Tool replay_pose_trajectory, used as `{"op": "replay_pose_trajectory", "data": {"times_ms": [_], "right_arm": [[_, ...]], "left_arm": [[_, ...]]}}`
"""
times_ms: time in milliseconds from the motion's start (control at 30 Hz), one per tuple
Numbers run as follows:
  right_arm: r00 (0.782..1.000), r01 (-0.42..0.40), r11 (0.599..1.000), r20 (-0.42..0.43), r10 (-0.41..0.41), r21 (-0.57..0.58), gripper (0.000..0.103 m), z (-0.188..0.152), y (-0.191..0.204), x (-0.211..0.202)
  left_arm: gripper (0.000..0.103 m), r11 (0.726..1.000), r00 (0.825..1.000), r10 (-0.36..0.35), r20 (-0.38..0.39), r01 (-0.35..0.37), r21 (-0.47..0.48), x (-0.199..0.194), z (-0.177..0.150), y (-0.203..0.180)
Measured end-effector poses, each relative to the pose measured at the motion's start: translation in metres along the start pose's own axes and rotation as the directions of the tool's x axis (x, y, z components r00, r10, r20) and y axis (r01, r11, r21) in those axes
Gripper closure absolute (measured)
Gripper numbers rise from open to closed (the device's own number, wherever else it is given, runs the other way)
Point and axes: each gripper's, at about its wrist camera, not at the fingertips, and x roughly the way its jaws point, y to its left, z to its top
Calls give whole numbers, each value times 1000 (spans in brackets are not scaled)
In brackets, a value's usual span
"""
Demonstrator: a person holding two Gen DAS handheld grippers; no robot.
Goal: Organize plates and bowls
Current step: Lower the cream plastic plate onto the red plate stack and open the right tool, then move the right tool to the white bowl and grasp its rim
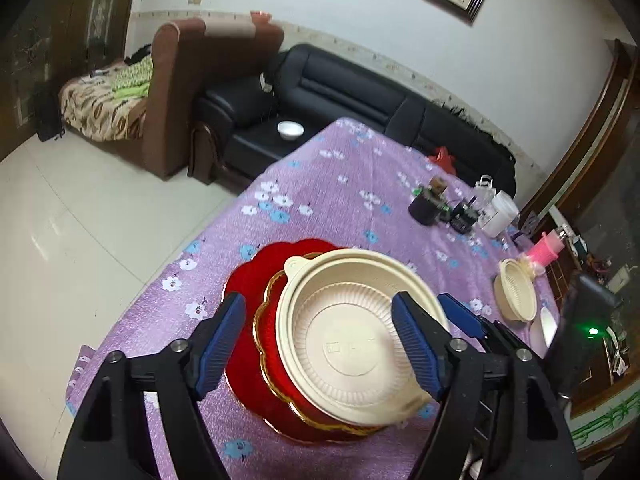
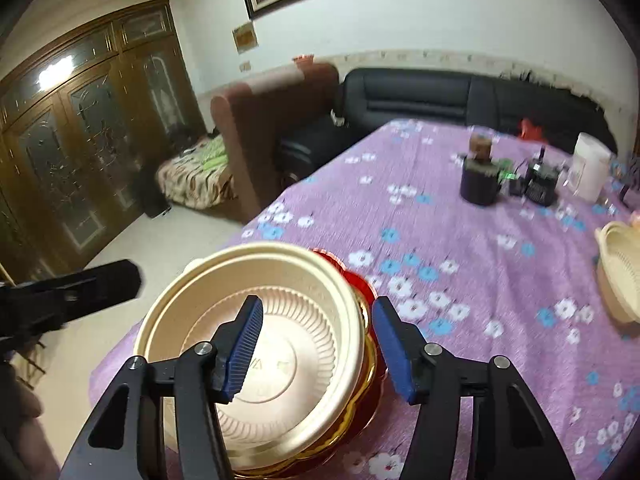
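- Cream bowl (image 1: 352,336) sits atop gold-rimmed red plate (image 1: 268,344), itself on bigger red plate (image 1: 248,276), near table (image 1: 340,184) edge; stack looks done.
- Left gripper (image 1: 320,344): wide open, holds nothing, above stack.
- Right gripper (image 2: 316,344): open, jaws astride bowl's 3 o'clock rim, no grip.
- Left to do: 2nd cream bowl (image 1: 516,288) at 3 o'clock, well apart, near pink cup (image 1: 546,250).
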Motion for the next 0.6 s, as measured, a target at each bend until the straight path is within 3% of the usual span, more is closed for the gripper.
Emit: {"op": "replay_pose_trajectory", "data": {"times_ms": [267,600], "right_arm": [[998,12,997,60,-17,82,37,1,-21,-34],[997,56,979,43,-65,194,34,-27,-70,-70]], "left_arm": [[19,999,997,-2,83,-1,32,-32,-13,-16],[19,978,998,-40,58,27,206,-27,-45,-70]]}}
